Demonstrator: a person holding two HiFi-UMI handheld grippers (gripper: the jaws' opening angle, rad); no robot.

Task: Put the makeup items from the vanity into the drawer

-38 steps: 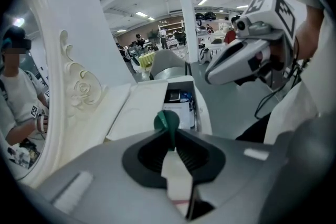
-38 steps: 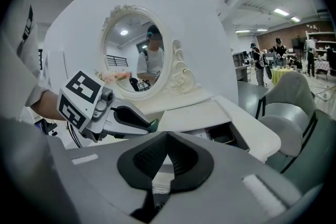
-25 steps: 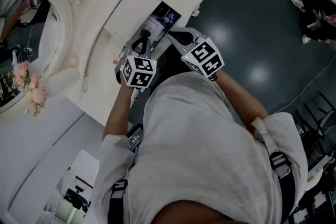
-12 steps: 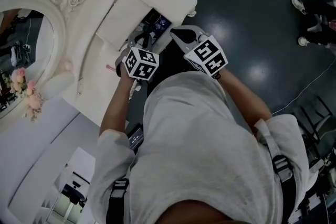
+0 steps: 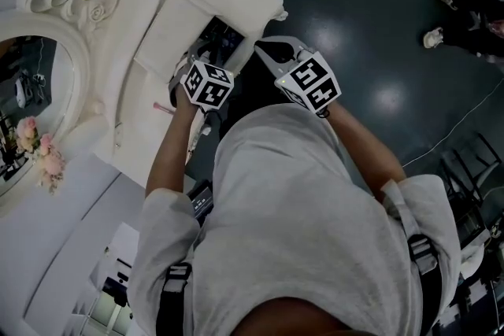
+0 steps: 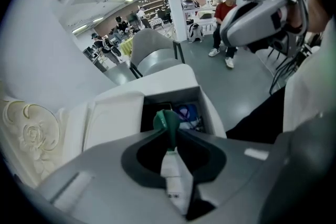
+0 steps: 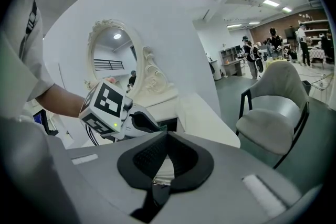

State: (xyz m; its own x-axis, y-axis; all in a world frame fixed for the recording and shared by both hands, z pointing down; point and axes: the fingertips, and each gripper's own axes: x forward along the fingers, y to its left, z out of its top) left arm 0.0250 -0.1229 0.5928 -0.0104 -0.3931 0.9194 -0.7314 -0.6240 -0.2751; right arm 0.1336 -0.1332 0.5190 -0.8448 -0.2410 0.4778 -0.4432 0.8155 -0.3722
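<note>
- Now: your left gripper (image 6: 169, 131), jaws just opening, pinches the green-capped tube (image 6: 176, 178) over the open drawer (image 6: 211, 113).
- Your right gripper (image 7: 167, 136): closed, empty.
- Next: lower, release inside.

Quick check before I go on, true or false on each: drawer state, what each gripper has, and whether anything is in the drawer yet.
1. The drawer is open. True.
2. The left gripper is empty. False: a green-capped tube sits between its jaws, which have just been opening.
3. The right gripper is shut and empty. True.
4. The drawer holds nothing. False: a blue item already lies inside.
</note>
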